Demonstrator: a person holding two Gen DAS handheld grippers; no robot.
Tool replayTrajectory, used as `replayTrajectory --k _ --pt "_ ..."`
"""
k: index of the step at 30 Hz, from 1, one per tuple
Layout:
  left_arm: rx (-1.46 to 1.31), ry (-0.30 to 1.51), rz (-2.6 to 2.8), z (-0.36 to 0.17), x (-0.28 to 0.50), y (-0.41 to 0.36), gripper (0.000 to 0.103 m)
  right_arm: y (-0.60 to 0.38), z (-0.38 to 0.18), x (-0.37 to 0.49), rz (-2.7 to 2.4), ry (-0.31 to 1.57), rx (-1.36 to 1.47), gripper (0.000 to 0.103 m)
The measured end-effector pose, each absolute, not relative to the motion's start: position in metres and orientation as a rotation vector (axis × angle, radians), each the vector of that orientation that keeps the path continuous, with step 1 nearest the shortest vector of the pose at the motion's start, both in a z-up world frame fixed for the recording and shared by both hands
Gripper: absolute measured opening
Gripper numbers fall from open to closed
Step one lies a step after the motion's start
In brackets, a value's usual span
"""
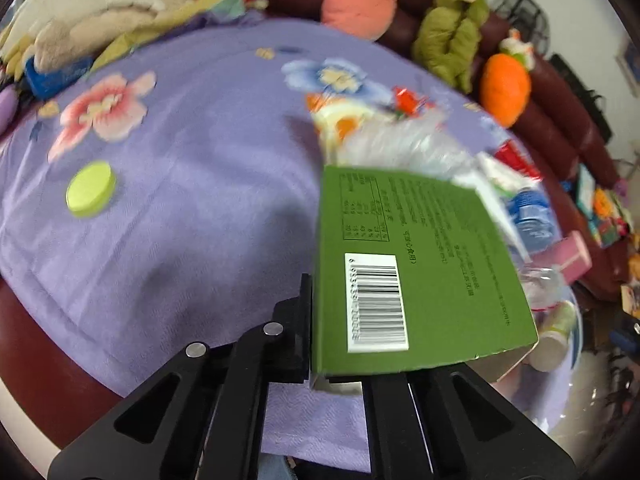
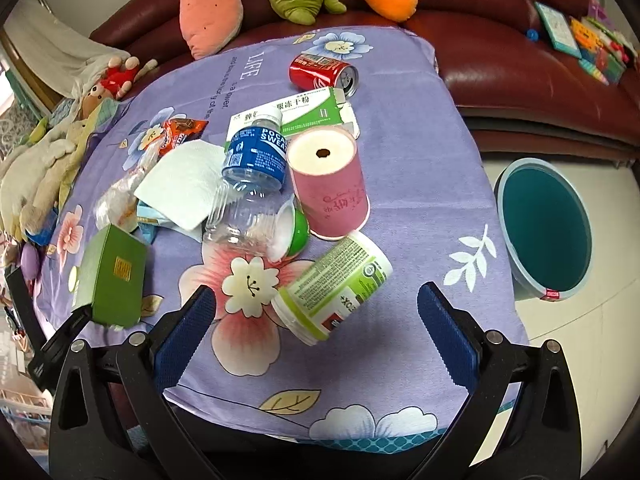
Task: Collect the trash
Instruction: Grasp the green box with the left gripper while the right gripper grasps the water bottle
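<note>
A flat green cardboard box (image 1: 420, 276) with a white barcode label is clamped by its near edge in the left gripper (image 1: 316, 364), above the purple floral tablecloth (image 1: 192, 220). The right gripper (image 2: 316, 316) is held wide apart and empty over a green-and-white plastic tub (image 2: 336, 284) lying on its side. Farther off, a pink paper roll (image 2: 328, 184), a clear plastic bottle (image 2: 252, 184) and a red drink can (image 2: 322, 74) are heaped together. A teal round bin (image 2: 548, 228) stands on the floor at right.
</note>
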State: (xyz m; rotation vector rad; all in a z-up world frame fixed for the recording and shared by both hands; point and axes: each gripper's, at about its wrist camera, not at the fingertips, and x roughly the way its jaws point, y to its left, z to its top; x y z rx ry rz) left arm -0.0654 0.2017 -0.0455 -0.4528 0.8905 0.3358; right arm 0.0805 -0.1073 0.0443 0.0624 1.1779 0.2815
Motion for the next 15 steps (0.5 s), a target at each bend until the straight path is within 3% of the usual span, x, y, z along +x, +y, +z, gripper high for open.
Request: replayTrajectory --k 9,12,14,15 --pt "-0.419 0.734 0.157 0.016 -0.063 0.186 0.004 -0.086 0.060 0.100 0.310 1.160 0.073 0.096" --pt "-0.428 0.695 0.123 0.028 -0.036 0.189 0.004 -0.071 0.066 0.111 0.349 1.161 0.072 0.087" --pt "-0.419 0.684 0.121 0.030 -0.017 0.193 0.004 -0.061 0.066 0.120 0.361 1.172 0.070 0.068" --pt "-0.421 0.684 0.114 0.029 -0.008 0.195 0.004 -0.055 0.063 0.128 0.364 1.191 0.072 0.064"
